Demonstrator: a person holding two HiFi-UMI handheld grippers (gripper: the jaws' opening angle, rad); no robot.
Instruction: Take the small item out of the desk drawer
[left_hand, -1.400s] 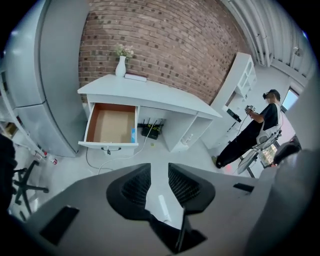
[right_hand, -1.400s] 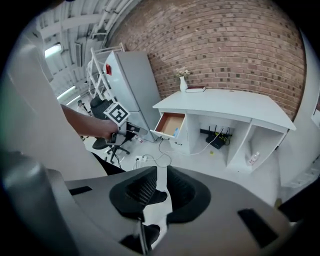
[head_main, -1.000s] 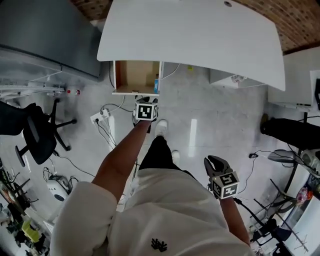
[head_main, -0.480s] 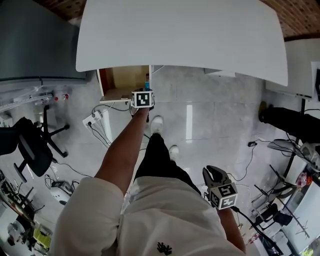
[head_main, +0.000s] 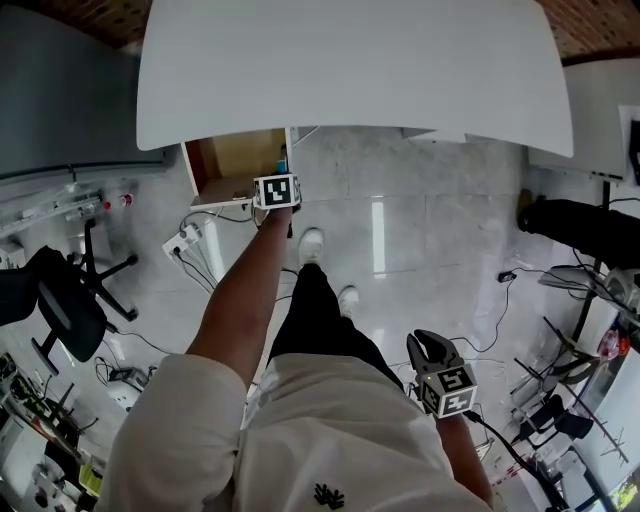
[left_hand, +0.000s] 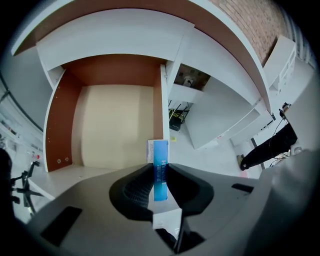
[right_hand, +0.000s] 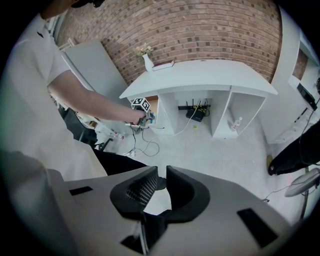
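Left tongs (left_hand: 159, 174) are closing on the small blue box (left_hand: 160, 152), which stands upright at the five o'clock corner of the open drawer (left_hand: 117, 125). Their tips seem to pinch it, only just. Lifted now, so shallow a hold could let it tip back inside. Right tongs (right_hand: 161, 176) hang empty, jaws slightly parted.

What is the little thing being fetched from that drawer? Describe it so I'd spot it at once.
Start at the big white desk, then the open tan-floored drawer under one end. At the drawer's front right corner a small blue box stands on end between the closing jaws of the left gripper, the only bright blue thing against tan and white.
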